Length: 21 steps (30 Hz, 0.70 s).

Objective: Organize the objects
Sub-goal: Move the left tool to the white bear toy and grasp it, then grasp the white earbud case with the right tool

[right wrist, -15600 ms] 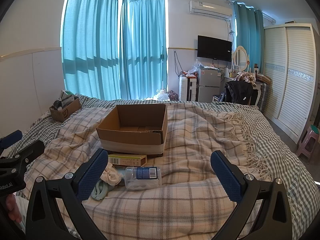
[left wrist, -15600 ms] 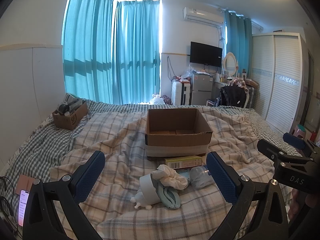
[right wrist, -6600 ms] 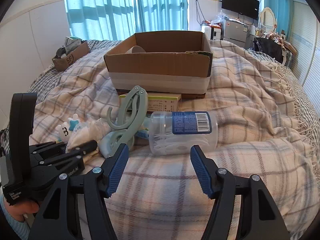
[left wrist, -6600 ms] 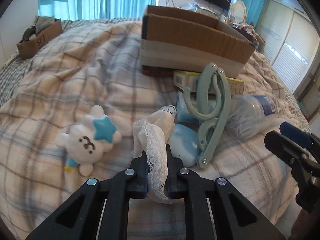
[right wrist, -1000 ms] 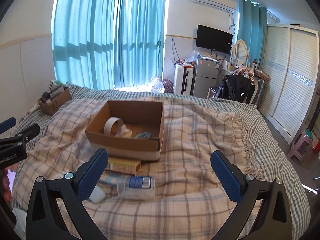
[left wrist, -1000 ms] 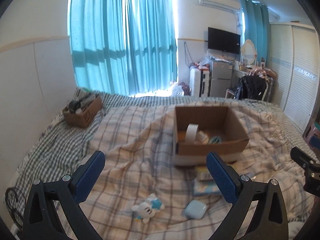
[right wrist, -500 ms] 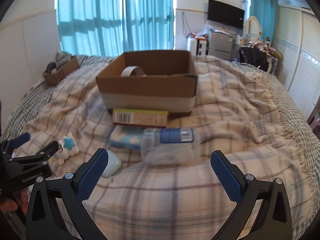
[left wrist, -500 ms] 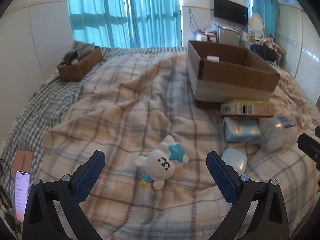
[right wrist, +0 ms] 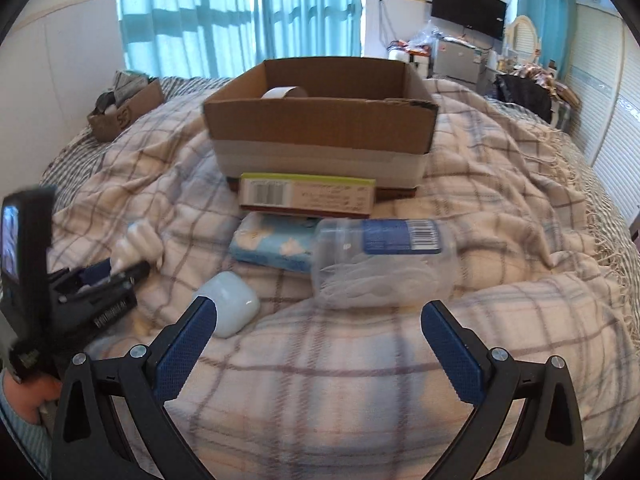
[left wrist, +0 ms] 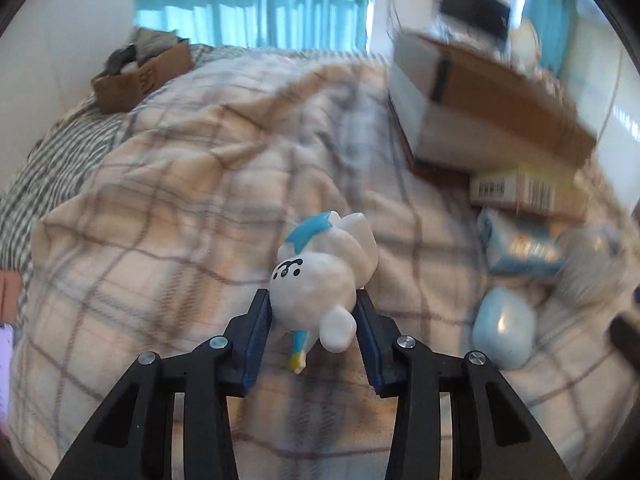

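Note:
My left gripper (left wrist: 316,312) is shut on a white plush toy with a blue star (left wrist: 324,264), just above the plaid blanket. The same gripper (right wrist: 116,272) and toy (right wrist: 140,240) show at the left of the right wrist view. My right gripper (right wrist: 320,320) is open and empty, just in front of a clear plastic bottle with a blue label (right wrist: 384,260). The open cardboard box (right wrist: 320,136) stands behind, with a tape roll (right wrist: 284,92) inside. A flat carton (right wrist: 308,196), a blue tissue pack (right wrist: 272,248) and a pale blue case (right wrist: 228,304) lie before the box.
A small cardboard box of clutter (right wrist: 124,112) sits at the bed's far left. A phone (left wrist: 4,344) lies at the left edge. Blue curtains, a TV, a fridge and a wardrobe stand beyond the bed.
My left gripper has dropped onto the plush toy and closed on it. My right gripper has moved lower and closer to the bottle and narrowed its opening.

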Each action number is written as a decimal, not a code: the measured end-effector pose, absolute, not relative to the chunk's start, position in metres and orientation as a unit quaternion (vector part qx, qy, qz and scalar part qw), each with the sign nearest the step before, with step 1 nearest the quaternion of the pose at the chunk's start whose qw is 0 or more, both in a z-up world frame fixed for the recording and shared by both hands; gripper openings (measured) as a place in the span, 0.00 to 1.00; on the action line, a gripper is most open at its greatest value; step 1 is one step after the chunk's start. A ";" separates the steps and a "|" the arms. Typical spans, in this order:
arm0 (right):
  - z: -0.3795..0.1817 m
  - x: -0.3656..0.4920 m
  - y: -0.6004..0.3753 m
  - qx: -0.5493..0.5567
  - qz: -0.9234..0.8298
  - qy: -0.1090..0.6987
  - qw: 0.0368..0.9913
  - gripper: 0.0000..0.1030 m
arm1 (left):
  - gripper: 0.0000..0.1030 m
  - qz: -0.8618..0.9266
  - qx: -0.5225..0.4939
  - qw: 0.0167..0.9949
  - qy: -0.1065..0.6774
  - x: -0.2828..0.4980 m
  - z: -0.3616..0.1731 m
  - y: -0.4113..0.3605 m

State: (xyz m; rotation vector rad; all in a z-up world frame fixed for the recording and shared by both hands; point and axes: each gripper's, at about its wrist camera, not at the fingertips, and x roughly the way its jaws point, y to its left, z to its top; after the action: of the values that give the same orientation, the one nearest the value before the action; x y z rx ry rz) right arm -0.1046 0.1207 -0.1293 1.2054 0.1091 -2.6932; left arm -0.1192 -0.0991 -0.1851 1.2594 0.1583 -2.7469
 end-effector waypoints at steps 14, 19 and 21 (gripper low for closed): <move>-0.161 -0.117 0.053 0.446 -0.878 0.061 0.162 0.97 | 0.41 -0.908 0.410 0.078 0.047 -0.106 -0.170 -0.118; -0.184 -0.143 0.040 0.481 -0.861 0.067 0.152 0.77 | 0.41 -0.904 0.417 0.074 0.052 -0.108 -0.177 -0.120; -0.189 -0.146 0.035 0.485 -0.858 0.073 0.153 0.73 | 0.41 -0.902 0.422 0.073 0.049 -0.110 -0.181 -0.119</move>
State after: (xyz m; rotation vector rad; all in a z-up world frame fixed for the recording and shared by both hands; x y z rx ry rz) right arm -0.1461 0.0353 -0.1889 1.3915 0.2098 -2.4607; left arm -0.1097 -0.1190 -0.1808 1.2690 0.1463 -2.7102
